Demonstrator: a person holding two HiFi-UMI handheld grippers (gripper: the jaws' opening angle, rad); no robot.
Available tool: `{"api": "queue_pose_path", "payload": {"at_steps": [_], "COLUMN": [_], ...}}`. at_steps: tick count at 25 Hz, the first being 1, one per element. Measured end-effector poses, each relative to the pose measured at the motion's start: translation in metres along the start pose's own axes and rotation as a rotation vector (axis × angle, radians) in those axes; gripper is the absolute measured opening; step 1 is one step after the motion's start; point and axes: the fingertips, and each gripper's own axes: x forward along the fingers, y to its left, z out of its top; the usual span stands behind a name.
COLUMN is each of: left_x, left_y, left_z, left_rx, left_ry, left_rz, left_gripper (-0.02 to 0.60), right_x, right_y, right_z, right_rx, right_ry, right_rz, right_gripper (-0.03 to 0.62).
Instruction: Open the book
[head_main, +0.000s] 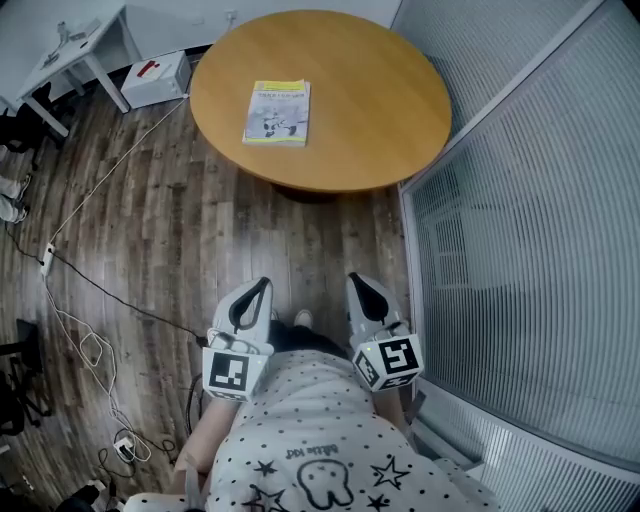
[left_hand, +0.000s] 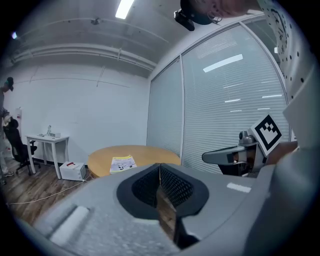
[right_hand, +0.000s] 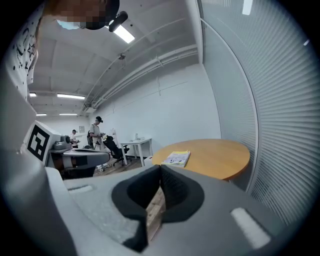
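Ahead of my left gripper (head_main: 264, 284) stands a round orange-brown wooden table (head_main: 380, 110) on a dark wood-plank floor (head_main: 200, 240). Just right of my right gripper (head_main: 353, 279) runs a grey ribbed glass partition (head_main: 530, 250). Far ahead to the left I see a white rectangular desk (head_main: 70, 45) and a white box (head_main: 155, 78) by a plain white wall (left_hand: 75, 105). Thin white cables (head_main: 110, 178) cross the floor to the left, and a long strip light (left_hand: 124, 7) glows overhead.
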Motion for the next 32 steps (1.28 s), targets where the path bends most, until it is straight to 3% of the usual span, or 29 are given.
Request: {"api": "queue_pose_path", "payload": {"at_steps": [5, 15, 25, 32], "left_x": [0.004, 0.015, 0.011, 0.023], "left_y": [-0.003, -0.017, -0.008, -0.005], "left_z": [-0.003, 0.005, -0.001, -0.003], "left_rx": [0.036, 0.035, 0.015, 0.006], "left_ry": [-0.002, -0.015, 0.004, 0.024], "left_rz": [0.001, -0.002, 0.059, 0.048], "left_gripper": [0.014, 0.014, 0.014, 0.014], "right_x": [-0.003, -0.017, -0.031, -0.022], "right_y": [-0.005, -0.031, -0.06, -0.069], "right_z": [0.002, 0.016, 0.008, 0.006], "right_rx": [-0.006, 0.002, 0.024, 0.038], "right_ry": [-0.006, -0.062, -0.039, -0.01], "right_rz": [0.005, 0.001, -0.051, -0.061], "right_gripper": [0.003, 0.003, 0.005, 0.005]}}
